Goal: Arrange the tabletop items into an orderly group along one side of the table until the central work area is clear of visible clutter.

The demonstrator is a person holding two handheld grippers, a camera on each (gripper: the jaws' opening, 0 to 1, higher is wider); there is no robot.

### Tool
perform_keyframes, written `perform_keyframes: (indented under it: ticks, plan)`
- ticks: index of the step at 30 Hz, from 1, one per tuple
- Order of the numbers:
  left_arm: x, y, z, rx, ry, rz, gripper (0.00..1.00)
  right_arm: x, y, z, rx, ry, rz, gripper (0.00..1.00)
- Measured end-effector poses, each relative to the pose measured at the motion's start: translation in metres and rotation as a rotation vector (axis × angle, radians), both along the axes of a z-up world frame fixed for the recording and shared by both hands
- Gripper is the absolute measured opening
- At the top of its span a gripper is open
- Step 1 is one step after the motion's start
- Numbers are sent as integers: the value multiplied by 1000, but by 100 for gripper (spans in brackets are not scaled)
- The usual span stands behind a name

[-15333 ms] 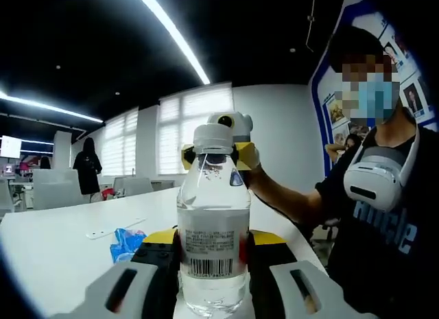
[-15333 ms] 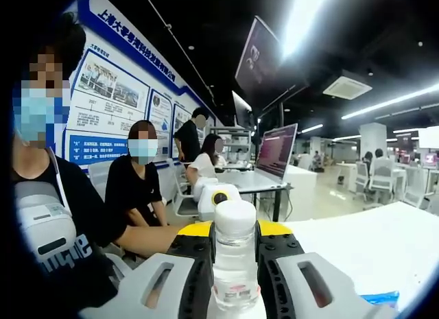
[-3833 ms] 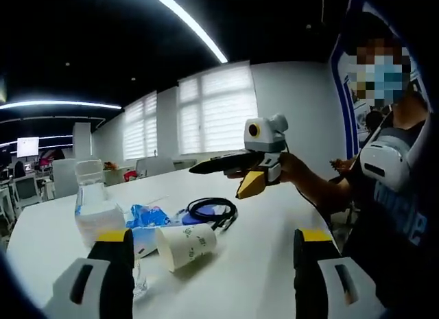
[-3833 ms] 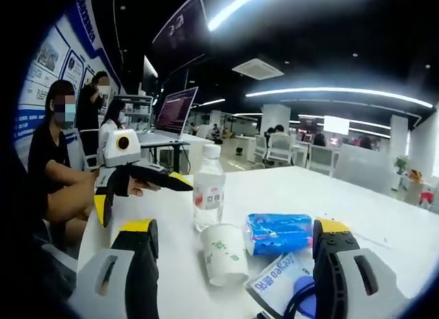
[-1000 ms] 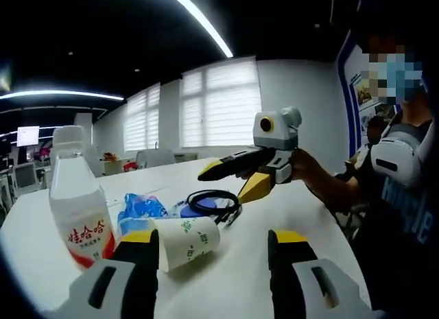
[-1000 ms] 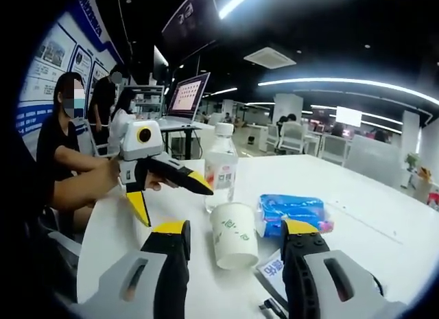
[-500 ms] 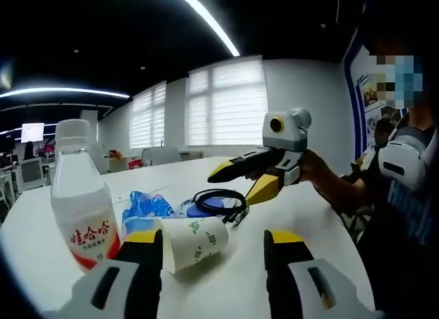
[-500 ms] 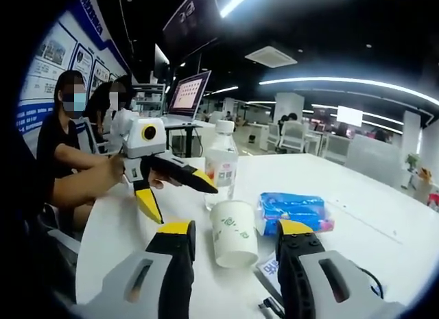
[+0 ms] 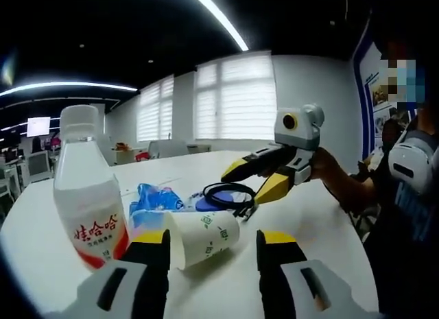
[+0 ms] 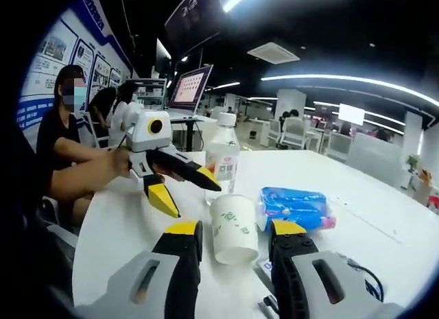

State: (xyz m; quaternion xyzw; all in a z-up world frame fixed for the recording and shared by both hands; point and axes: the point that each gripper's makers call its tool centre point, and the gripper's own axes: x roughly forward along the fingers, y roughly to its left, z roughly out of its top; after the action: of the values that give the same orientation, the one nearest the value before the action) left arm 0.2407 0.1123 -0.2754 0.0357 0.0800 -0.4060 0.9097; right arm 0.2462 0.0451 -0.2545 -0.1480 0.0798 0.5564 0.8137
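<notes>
Jaws of the left gripper (image 9: 212,254) stand parted, empty, flanking the tipped cup (image 9: 201,237) without visible contact. Right gripper (image 10: 235,243) likewise: jaws apart, holding nothing, close to the same cup. Bottle (image 9: 88,188), tissue pack (image 10: 293,205) and cable (image 9: 228,194) lie clustered nearby on the table (image 9: 322,230). Judgement: grouping partly done; cup not yet upright or placed.

Beyond the fingers stood blinded windows (image 9: 233,103) and a white wall (image 9: 315,86); overhead ran strip lights (image 9: 218,17); far desks, chairs (image 10: 295,134).
</notes>
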Motion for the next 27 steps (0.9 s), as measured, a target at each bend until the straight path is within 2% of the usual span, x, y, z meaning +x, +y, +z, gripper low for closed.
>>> perform_keyframes:
  ticks: [2, 5, 10, 22, 27]
  plan:
    - [1, 2, 0, 1, -3, 4, 37, 0, -1, -1, -2, 0, 0, 34]
    - [5, 5, 1, -27, 12, 13, 38, 0, -1, -2, -1, 6, -2, 33]
    - [6, 4, -2, -18, 14, 22, 37, 6, -2, -4, -8, 11, -4, 32]
    - [10, 5, -9, 3, 35, 50, 34, 4, 2, -8, -22, 11, -1, 27]
    - [11, 6, -6, -4, 32, 58, 31, 5, 2, -12, -36, 7, -2, 24]
